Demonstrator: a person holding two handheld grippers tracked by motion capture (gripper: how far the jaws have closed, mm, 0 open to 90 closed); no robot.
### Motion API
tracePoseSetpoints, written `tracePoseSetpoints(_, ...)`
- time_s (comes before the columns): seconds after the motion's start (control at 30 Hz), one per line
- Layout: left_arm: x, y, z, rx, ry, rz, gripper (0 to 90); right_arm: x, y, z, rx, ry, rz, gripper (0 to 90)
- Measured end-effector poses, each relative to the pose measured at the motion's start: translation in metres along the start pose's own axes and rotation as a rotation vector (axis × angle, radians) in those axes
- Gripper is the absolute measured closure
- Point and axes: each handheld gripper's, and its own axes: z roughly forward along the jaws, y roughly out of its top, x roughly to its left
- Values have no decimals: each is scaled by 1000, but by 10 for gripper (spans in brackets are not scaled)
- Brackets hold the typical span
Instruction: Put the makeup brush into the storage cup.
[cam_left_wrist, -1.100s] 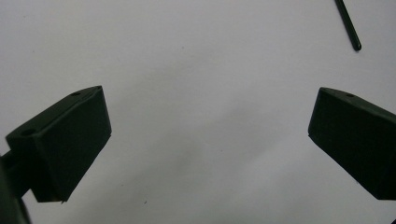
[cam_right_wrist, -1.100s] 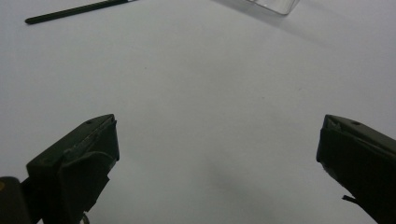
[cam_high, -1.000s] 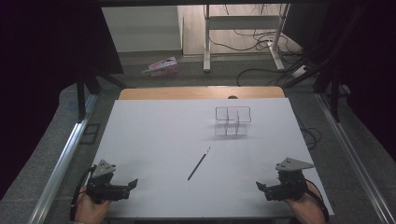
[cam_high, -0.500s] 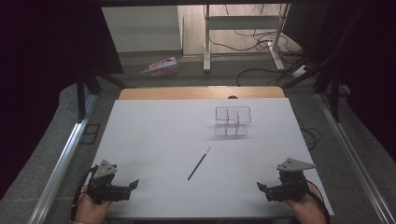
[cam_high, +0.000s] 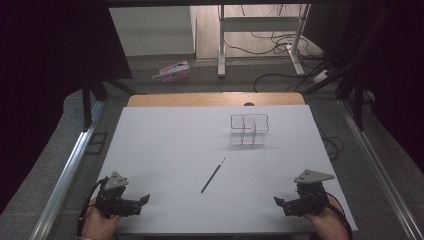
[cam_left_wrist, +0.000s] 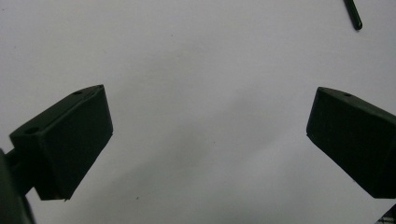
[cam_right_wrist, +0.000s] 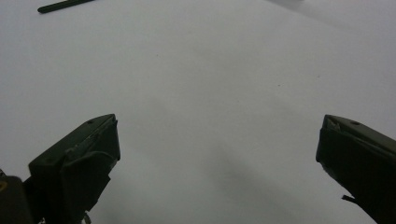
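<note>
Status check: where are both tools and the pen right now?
Left tool open, near table edge. Right tool open, near edge. Pen lies flat mid-table, untouched. Clear organizer stands beyond it; path open.

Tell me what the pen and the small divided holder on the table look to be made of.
Pen: probably plastic, dark and glossy; its tip catches a highlight in the left gripper view. Holder: likely clear acrylic or glass; the white table shows through its walls, leaving mostly edges visible.

no readable text, labels or numbers anywhere
</note>
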Motion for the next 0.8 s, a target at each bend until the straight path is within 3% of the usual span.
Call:
tracePoseSetpoints(0.4, -2, 8, -1, 26, 31, 34, 9, 1, 1, 2, 9, 5, -11, 0)
tracePoseSetpoints(0.8, 2, 14, 0, 95, 37, 47, 5, 1, 2, 3, 18, 6, -20, 1)
